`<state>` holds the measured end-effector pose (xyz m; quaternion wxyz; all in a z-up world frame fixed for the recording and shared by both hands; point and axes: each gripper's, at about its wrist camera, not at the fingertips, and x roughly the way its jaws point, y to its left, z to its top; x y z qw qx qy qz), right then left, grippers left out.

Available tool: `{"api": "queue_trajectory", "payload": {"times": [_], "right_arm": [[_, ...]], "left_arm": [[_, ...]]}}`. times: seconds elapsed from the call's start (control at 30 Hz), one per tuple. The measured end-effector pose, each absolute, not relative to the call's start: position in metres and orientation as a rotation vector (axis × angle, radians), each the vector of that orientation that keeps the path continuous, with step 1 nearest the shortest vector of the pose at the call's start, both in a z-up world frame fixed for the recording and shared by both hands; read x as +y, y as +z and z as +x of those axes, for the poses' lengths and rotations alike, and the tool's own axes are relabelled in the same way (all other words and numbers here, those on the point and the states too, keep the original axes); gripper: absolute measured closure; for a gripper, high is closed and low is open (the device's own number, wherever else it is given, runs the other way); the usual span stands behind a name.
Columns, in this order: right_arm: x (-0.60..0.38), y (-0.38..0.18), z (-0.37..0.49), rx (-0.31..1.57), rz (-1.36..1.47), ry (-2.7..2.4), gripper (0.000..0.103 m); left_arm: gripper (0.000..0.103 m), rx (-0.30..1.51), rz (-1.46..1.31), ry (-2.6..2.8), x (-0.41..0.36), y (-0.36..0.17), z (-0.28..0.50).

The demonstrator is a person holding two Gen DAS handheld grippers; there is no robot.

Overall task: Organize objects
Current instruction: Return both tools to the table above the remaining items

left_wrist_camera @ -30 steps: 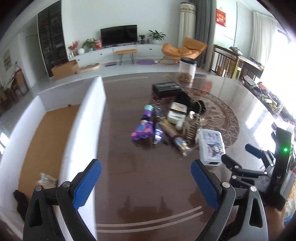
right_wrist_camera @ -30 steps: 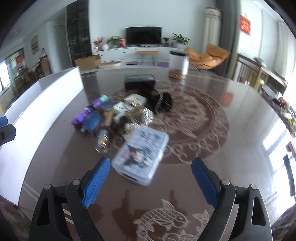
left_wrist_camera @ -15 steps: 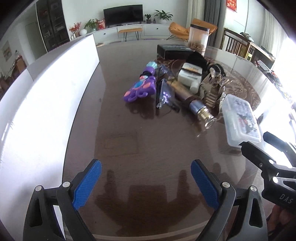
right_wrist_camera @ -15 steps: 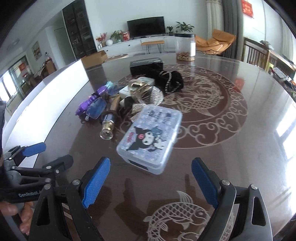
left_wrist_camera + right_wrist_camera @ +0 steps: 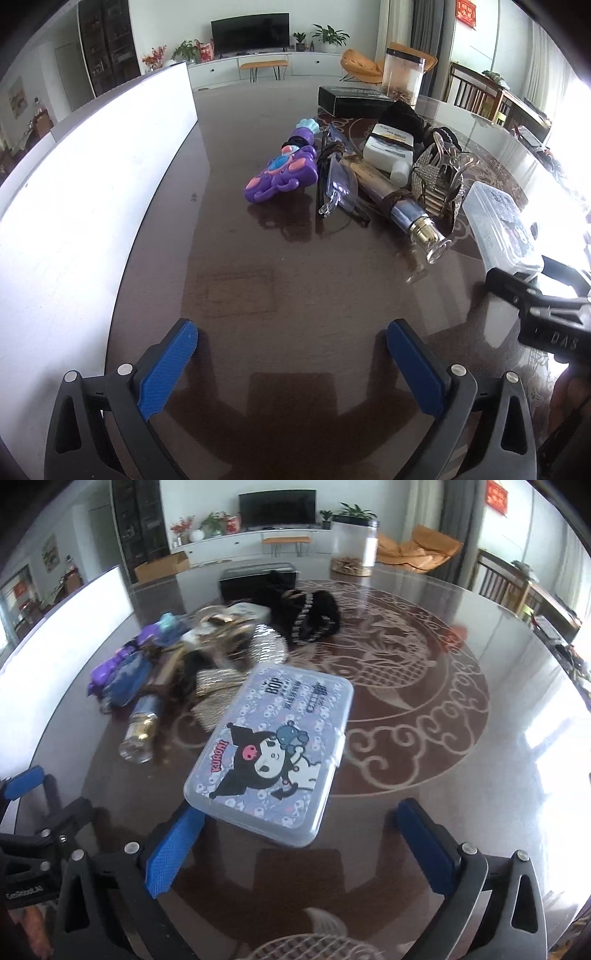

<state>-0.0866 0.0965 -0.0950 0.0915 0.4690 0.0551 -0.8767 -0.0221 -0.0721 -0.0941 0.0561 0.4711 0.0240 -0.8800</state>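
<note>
A clear plastic box (image 5: pixel 271 747) with a cartoon character on its lilac lid is lying flat on the dark table (image 5: pixel 424 746), just ahead of the right gripper (image 5: pixel 297 843), its near corner between the blue pads. The jaws have just been widening and are standing wide, gripping nothing. The box is looking nearer than before. The left gripper (image 5: pixel 291 369) is hanging open over bare table.
</note>
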Motion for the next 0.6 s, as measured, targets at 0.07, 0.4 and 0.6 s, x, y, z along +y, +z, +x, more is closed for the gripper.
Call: {"api": "queue_trajectory", "payload": {"times": [0.07, 0.4, 0.6], "right_arm": [[0.106, -0.095, -0.09, 0.151, 1.385, -2.627, 0.0], [0.112, -0.095, -0.088, 0.136, 1.367, -2.652, 0.0], [0.113, -0.096, -0.088, 0.137, 1.367, -2.652, 0.0]], "left_arm": [[0.0, 0.069, 1.428, -2.677, -0.072, -0.094, -0.024], [0.0, 0.071, 1.41, -2.687, -0.07, -0.095, -0.03], [0.0, 0.071, 1.41, -2.687, -0.07, -0.095, -0.03]]}}
